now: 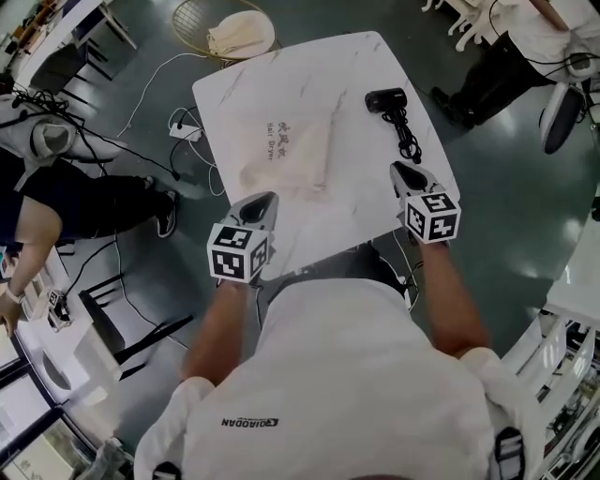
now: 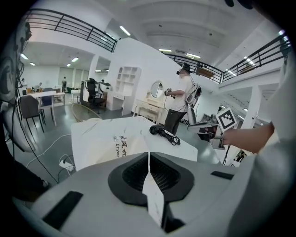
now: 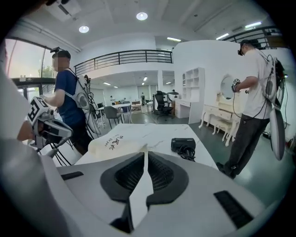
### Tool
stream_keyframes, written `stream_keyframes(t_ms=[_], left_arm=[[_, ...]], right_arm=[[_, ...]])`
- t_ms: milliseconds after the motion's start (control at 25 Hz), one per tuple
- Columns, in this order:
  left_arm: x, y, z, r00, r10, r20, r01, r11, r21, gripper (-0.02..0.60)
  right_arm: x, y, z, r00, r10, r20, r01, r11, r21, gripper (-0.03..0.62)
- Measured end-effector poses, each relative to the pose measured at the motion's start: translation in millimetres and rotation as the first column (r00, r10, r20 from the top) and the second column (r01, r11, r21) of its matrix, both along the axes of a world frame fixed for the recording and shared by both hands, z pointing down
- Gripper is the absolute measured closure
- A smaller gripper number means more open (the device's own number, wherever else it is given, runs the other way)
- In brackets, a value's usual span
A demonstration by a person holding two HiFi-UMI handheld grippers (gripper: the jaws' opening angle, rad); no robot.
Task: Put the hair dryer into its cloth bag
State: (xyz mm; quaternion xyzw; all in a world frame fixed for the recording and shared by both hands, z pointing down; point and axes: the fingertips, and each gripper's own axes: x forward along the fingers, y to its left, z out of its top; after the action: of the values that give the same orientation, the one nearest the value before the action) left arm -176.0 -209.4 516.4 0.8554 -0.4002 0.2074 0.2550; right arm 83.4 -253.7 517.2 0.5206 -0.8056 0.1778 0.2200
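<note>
Lying near the far right corner of the white marble worktop, the black hair dryer trails its coiled cord toward the near edge. The cream cloth bag lies flat at the worktop's middle. Over the worktop's near edge, the left hand-held gripper is closed and empty. The right hand-held gripper, also empty, shows only a thin slit between its jaws.

We see a dark glossy floor around a white marble table. Above us run a railed mezzanine and round ceiling lights.
</note>
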Motion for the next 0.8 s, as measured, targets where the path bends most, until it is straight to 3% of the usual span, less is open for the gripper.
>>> stream_keyframes(t_ms=[360,800], left_arm=[[13.2,-6.3,5.4,0.995,-0.099,0.014,0.100,0.995,-0.023,0.548],[31.1,-17.6,18.8,0.974,-0.210,0.080,0.216,0.974,-0.070,0.548]], right_arm=[[69.7,-58.5,37.6,0.995,0.046,-0.084,-0.051,0.997,-0.056,0.500],[116.1,-120.0,98.6,0.993,0.038,-0.112,-0.053,0.990,-0.134,0.431]])
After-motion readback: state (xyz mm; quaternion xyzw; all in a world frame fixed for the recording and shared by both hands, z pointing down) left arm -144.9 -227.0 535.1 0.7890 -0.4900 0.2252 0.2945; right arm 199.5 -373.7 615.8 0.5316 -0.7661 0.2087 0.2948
